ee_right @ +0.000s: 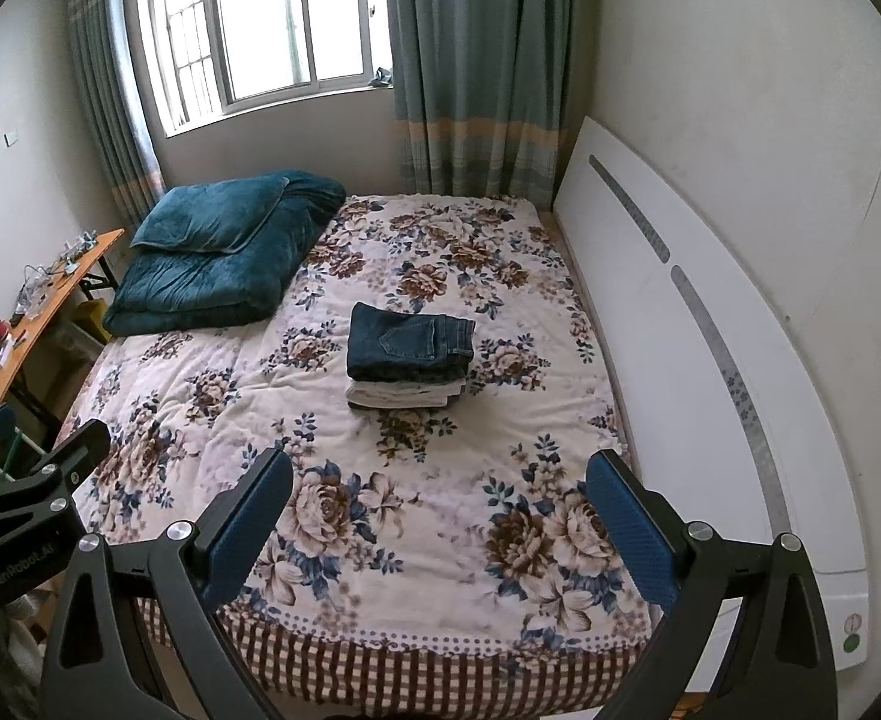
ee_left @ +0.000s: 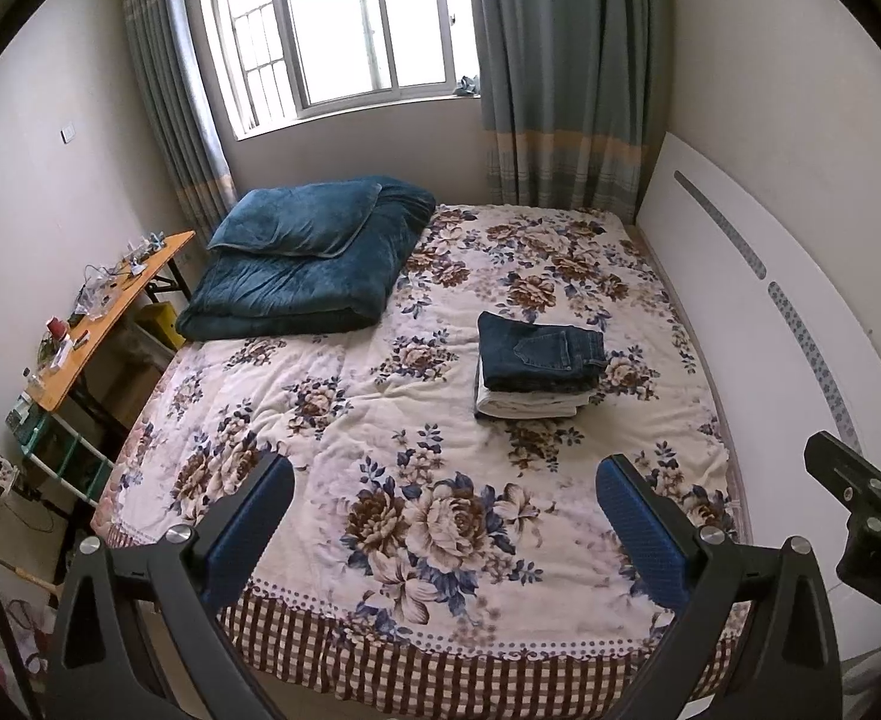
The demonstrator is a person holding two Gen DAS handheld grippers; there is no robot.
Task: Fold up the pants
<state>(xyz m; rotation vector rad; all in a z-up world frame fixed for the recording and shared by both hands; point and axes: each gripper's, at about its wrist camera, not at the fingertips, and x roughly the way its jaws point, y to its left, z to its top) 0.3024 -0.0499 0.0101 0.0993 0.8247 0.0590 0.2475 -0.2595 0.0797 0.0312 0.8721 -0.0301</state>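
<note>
Folded jeans point(ee_left: 539, 354) atop partly hidden white garment point(ee_left: 530, 403), left claw point(ee_left: 445, 501) and right claw point(ee_right: 439, 498) released, empty.

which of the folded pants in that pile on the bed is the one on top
The dark blue jeans, back pocket showing, lie on top. The pale folded pants sit underneath, on the floral bedspread.

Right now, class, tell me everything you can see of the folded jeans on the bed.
The folded jeans are dark blue denim, folded into a compact, roughly rectangular bundle of several layers. A stitched back pocket faces up, with the layered edges showing along the near side. They lie flat on top of a folded white garment, which rests on the floral bedspread toward the headboard side. Neither gripper touches them.
</note>
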